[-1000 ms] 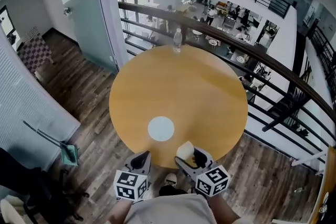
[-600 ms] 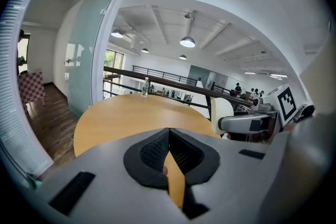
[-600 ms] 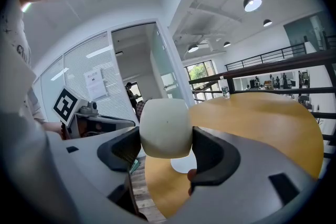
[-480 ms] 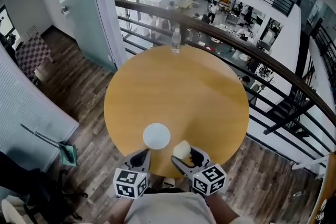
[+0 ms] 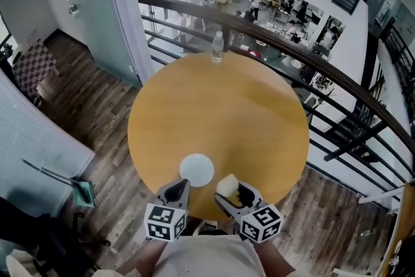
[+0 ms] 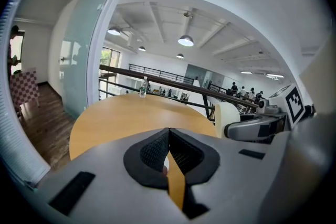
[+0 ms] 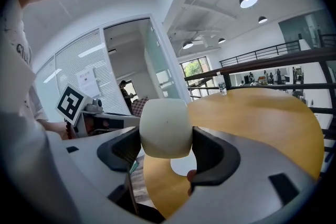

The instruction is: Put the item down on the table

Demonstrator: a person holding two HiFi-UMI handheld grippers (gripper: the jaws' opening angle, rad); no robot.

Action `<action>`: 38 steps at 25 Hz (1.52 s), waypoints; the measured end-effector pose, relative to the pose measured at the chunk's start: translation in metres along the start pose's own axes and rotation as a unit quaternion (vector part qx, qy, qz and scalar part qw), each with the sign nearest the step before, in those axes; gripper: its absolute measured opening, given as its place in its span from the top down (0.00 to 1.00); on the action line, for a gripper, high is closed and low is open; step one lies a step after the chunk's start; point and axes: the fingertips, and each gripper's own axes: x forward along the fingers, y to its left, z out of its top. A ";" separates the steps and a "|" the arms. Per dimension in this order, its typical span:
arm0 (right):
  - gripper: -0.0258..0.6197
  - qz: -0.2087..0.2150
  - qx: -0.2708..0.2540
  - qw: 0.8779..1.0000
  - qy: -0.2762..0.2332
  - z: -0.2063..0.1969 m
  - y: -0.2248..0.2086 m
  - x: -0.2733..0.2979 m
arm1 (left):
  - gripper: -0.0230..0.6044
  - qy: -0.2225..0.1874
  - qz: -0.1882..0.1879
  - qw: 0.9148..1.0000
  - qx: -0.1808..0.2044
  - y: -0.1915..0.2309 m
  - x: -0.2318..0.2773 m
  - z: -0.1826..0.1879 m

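Room: plank floor (image 5: 84,100), dark railing (image 5: 324,68) beyond | round wooden table (image 5: 220,107), mostly bare | white disc (image 5: 196,170) near my edge, water bottle (image 5: 218,47) at the far rim | right gripper (image 7: 166,139) clamps the cream item (image 5: 226,185) just beside the disc; I can't tell if it touches wood | left gripper (image 6: 168,136) pinched closed, holding nothing

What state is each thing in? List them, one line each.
Left gripper: shut, empty.
Right gripper: shut on the white item.
White item: clamped between the jaws, not yet set down.
Disc: flat on the table, by the grippers.
Bottle: upright at the table's far edge.
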 end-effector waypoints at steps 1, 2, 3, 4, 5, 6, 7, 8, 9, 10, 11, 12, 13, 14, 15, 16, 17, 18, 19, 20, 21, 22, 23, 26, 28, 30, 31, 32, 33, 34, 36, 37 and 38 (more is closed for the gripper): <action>0.48 -0.004 0.002 1.000 -0.001 0.001 -0.001 0.002 | 0.93 0.001 -0.003 1.000 0.007 0.003 0.001 0.003; 0.48 -0.008 0.003 1.000 -0.001 0.001 -0.002 0.005 | 0.93 0.002 -0.004 1.000 0.012 0.006 0.002 0.005; 0.48 -0.011 0.003 1.000 0.000 0.000 -0.003 0.008 | 0.93 0.002 -0.004 1.000 0.015 0.010 0.003 0.007; 0.48 -0.014 0.003 1.000 0.003 -0.001 -0.003 0.012 | 0.93 0.003 -0.005 1.000 0.014 0.014 0.004 0.008; 0.48 -0.016 0.003 1.000 0.005 -0.002 -0.004 0.015 | 0.93 0.004 -0.007 1.000 0.013 0.017 0.005 0.008; 0.48 -0.018 0.003 1.000 0.007 -0.003 -0.004 0.018 | 0.93 0.007 -0.008 1.000 0.013 0.019 0.006 0.006; 0.48 -0.019 0.003 1.000 0.008 -0.004 -0.004 0.020 | 0.93 0.010 -0.009 1.000 0.013 0.021 0.006 0.005; 0.48 -0.021 0.002 1.000 0.009 -0.004 -0.004 0.022 | 0.93 0.014 -0.010 1.000 0.013 0.023 0.007 0.003; 0.48 -0.022 0.001 1.000 0.011 -0.003 -0.005 0.024 | 0.93 0.017 -0.010 1.000 0.012 0.025 0.008 0.002; 0.48 -0.024 -0.001 1.000 0.012 -0.003 -0.006 0.026 | 0.93 0.020 -0.011 1.000 0.011 0.026 0.010 0.001; 0.48 -0.025 -0.003 1.000 0.014 -0.002 -0.008 0.028 | 0.93 0.022 -0.012 1.000 0.011 0.027 0.012 0.001; 0.48 -0.027 -0.005 0.999 0.017 -0.002 -0.010 0.030 | 0.93 0.023 -0.013 1.000 0.012 0.028 0.015 0.001; 0.48 -0.028 -0.007 0.999 0.020 -0.002 -0.012 0.033 | 0.93 0.025 -0.014 1.000 0.012 0.030 0.017 0.001; 0.48 -0.029 -0.008 0.999 0.023 -0.002 -0.014 0.036 | 0.93 0.026 -0.014 0.999 0.012 0.031 0.018 0.001; 0.48 -0.030 -0.009 0.999 0.026 -0.003 -0.014 0.039 | 0.93 0.028 -0.015 0.999 0.012 0.032 0.019 0.001; 0.48 -0.030 -0.009 0.999 0.028 -0.004 -0.015 0.041 | 0.93 0.029 -0.016 0.999 0.012 0.034 0.020 0.001; 0.48 -0.029 -0.010 0.999 0.031 -0.004 -0.015 0.044 | 0.93 0.029 -0.017 0.999 0.011 0.035 0.021 0.001; 0.48 -0.028 -0.011 0.999 0.033 -0.005 -0.016 0.046 | 0.93 0.031 -0.018 0.999 0.011 0.036 0.022 0.000; 0.48 -0.028 -0.013 0.999 0.036 -0.005 -0.017 0.049 | 0.93 0.032 -0.020 0.999 0.011 0.036 0.023 0.000; 0.48 -0.027 -0.015 0.999 0.038 -0.006 -0.018 0.051 | 0.93 0.033 -0.022 0.999 0.012 0.037 0.025 -0.001; 0.48 -0.026 -0.018 0.999 0.041 -0.006 -0.019 0.053 | 0.93 0.033 -0.023 0.999 0.013 0.037 0.028 -0.002; 0.48 -0.025 -0.021 0.998 0.045 -0.007 -0.020 0.055 | 0.93 0.034 -0.023 0.999 0.014 0.038 0.030 -0.003; 0.48 -0.024 -0.023 0.998 0.049 -0.009 -0.021 0.056 | 0.93 0.035 -0.022 0.999 0.014 0.039 0.032 -0.004; 0.48 -0.023 -0.028 0.997 0.061 -0.014 -0.023 0.060 | 0.93 0.040 -0.021 0.999 0.011 0.041 0.037 -0.009; 0.48 -0.024 -0.033 0.997 0.069 -0.016 -0.024 0.065 | 0.93 0.042 -0.023 0.999 0.009 0.043 0.041 -0.012; 0.48 -0.024 -0.040 0.996 0.078 -0.018 -0.026 0.071 | 0.93 0.042 -0.027 0.999 0.009 0.046 0.045 -0.016; 0.48 -0.024 -0.043 0.995 0.082 -0.019 -0.027 0.074 | 0.93 0.043 -0.028 0.999 0.009 0.047 0.047 -0.017; 0.48 -0.024 -0.046 0.995 0.084 -0.019 -0.028 0.076 | 0.93 0.044 -0.029 0.999 0.010 0.047 0.049 -0.019; 0.48 -0.025 -0.048 0.995 0.087 -0.020 -0.031 0.078 | 0.93 0.046 -0.030 0.998 0.011 0.048 0.051 -0.020; 0.48 -0.026 -0.052 0.994 0.091 -0.020 -0.033 0.081 | 0.93 0.048 -0.031 0.998 0.010 0.049 0.053 -0.022; 0.48 -0.029 -0.062 0.993 0.101 -0.024 -0.038 0.085 | 0.93 0.050 -0.030 0.998 0.008 0.051 0.058 -0.024; 0.48 -0.029 -0.065 0.992 0.106 -0.027 -0.039 0.088 | 0.93 0.048 -0.030 0.998 0.007 0.053 0.059 -0.025; 0.48 -0.028 -0.066 0.991 0.111 -0.030 -0.040 0.091 | 0.93 0.045 -0.032 0.998 0.006 0.055 0.060 -0.026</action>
